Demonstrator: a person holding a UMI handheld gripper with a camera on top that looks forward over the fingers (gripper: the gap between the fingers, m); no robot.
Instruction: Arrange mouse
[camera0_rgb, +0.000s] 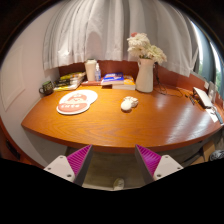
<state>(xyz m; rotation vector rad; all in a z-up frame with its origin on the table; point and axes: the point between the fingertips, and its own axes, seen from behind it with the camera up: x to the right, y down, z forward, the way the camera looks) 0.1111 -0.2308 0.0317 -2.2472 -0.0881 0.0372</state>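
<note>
A white mouse (129, 102) lies on the oval wooden table (120, 125), right of a round orange-and-white mouse pad (76, 101). My gripper (113, 159) hangs well short of the table's near edge, far from the mouse. Its two fingers stand wide apart, pink pads (80, 158) facing each other, with nothing between them but the floor below.
A white vase of pale flowers (146, 68) stands behind the mouse. A white cup (92, 70), books (114, 80) and a dark mug (46, 88) sit at the back left. A dark flat device (203, 97) lies at the right end. Curtains hang behind.
</note>
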